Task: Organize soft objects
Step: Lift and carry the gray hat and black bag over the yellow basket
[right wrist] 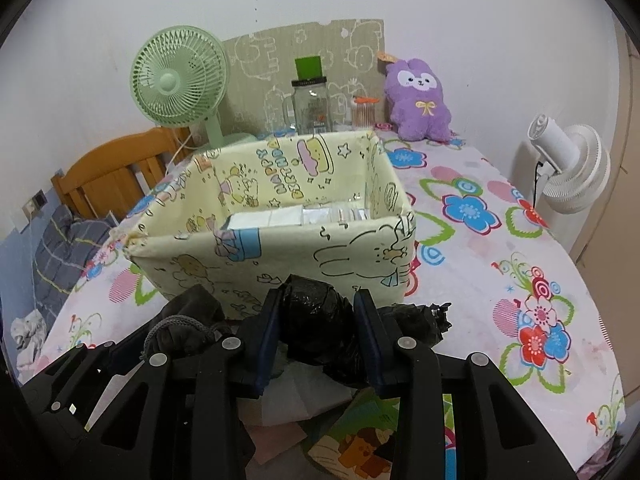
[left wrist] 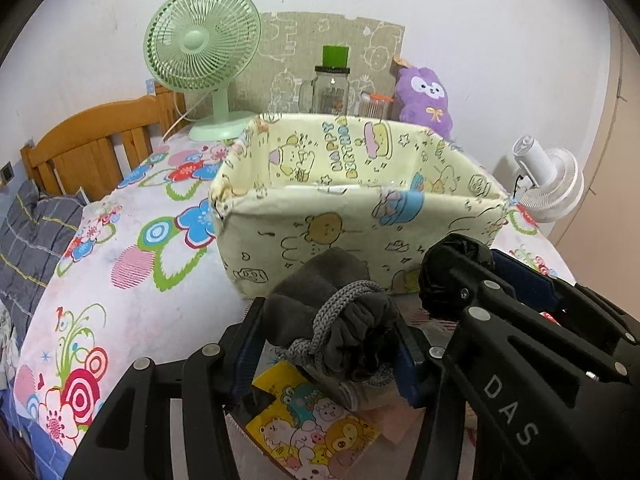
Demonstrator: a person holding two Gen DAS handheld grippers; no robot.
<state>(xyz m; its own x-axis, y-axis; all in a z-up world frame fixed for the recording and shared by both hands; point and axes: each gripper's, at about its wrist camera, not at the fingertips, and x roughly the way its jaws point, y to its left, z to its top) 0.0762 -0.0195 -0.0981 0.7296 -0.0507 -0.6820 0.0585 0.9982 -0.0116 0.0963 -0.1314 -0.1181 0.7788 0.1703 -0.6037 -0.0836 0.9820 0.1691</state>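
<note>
Crowding fabric bin's (right wrist: pixel 280 248) near wall

pale yellow cartoon-print bin (right wrist: pixel 280 248), grey pouch (left wrist: pixel 332 320), black bag (right wrist: pixel 320 320), purple plush (right wrist: pixel 418 100).

Readable text, two items:
- "HAPPY BIRTHDAY", hand-lettered print on the inner back wall of the yellow cartoon fabric storage bin (left wrist: pixel 340 152) (right wrist: pixel 280 172).
- "DAS", raised letters on the black body of the right gripper (left wrist: pixel 452 280).

No other text can be read.
</note>
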